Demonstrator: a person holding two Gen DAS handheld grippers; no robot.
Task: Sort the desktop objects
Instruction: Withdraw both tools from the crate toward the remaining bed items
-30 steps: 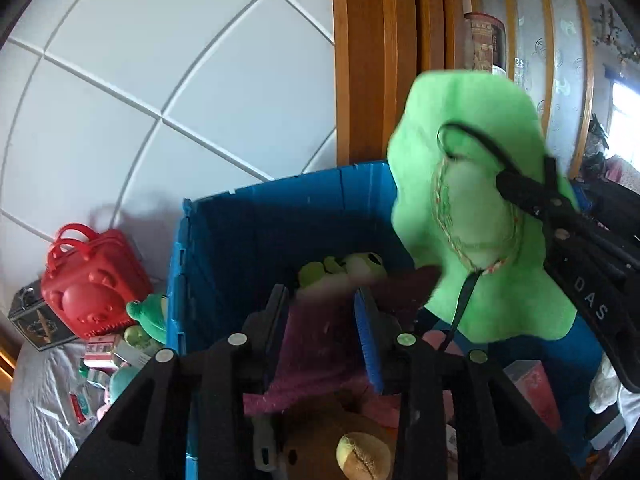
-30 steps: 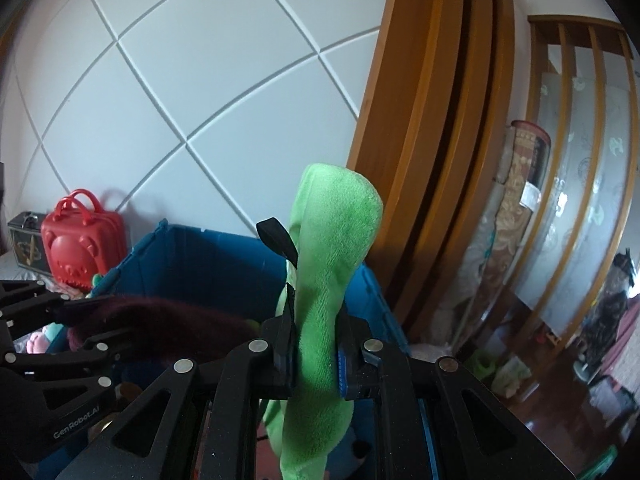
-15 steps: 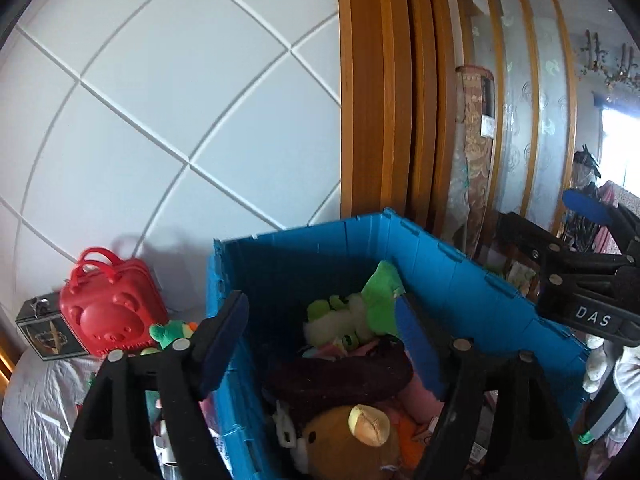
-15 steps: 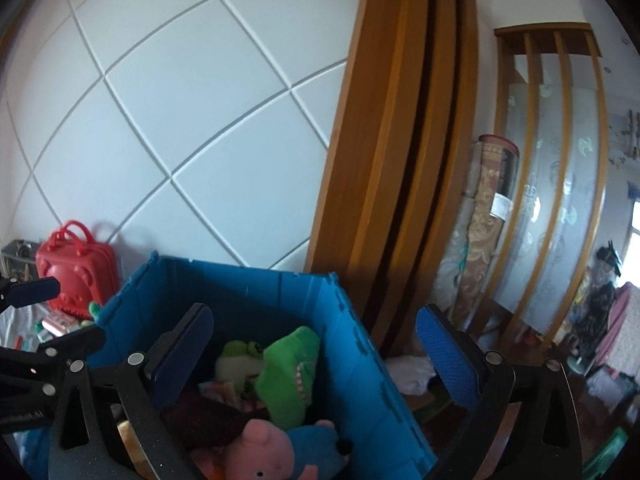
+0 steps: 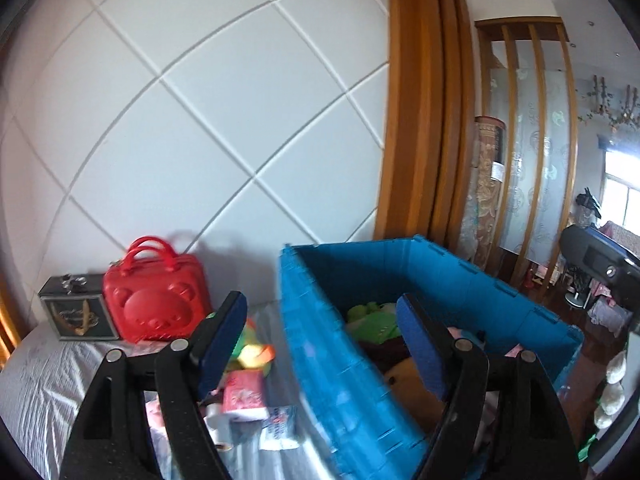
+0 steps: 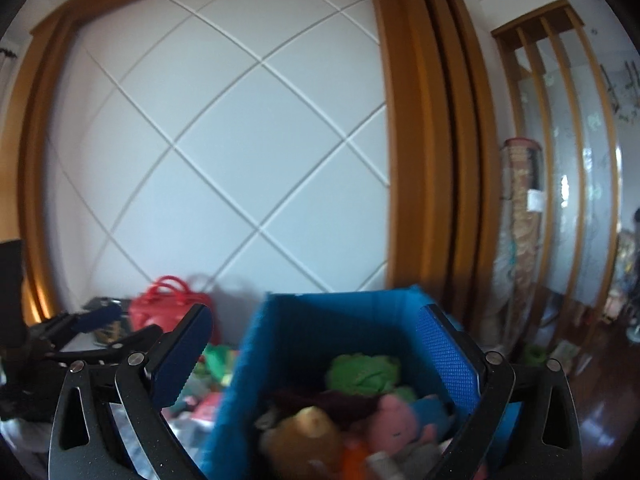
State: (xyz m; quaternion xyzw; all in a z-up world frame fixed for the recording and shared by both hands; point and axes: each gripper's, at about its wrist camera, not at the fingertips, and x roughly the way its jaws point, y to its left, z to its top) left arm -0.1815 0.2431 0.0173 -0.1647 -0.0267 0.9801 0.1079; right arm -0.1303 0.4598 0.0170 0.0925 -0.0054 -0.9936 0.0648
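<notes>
We hold both tools spread wide and gripping nothing. Our left tool (image 5: 320, 340) straddles the near left wall of the blue crate (image 5: 336, 380): its left finger (image 5: 222, 338) hangs over the loose items outside, and its right finger (image 5: 420, 350) hangs over the toys inside. Our right tool (image 6: 320, 360) is over the same blue crate (image 6: 240, 380), with the crate's open top showing between its two blue pads.

Inside the crate we see a green plush (image 6: 362, 374) toward the far wall, a dark maroon cloth (image 6: 332, 402) just in front of it, a brown plush (image 6: 300, 436) at the near left, and a pink pig plush (image 6: 394, 424) touching a light blue piece beside it. All of these are blurred in the right wrist view.

The crate stands at the right edge of a surface covered with a grey striped sheet (image 5: 36, 392). We cannot tell whether it is a bed or a bench. To the left of the crate, on the sheet, lie a pink packet (image 5: 244, 396), a yellow and green soft toy (image 5: 252, 350) and a white and blue wrapper (image 5: 280, 428). At the far edge, against the white panelled wall, a red bear-faced case (image 5: 156, 292) stands upright, just beside a dark box (image 5: 76, 312) at the far left corner.
</notes>
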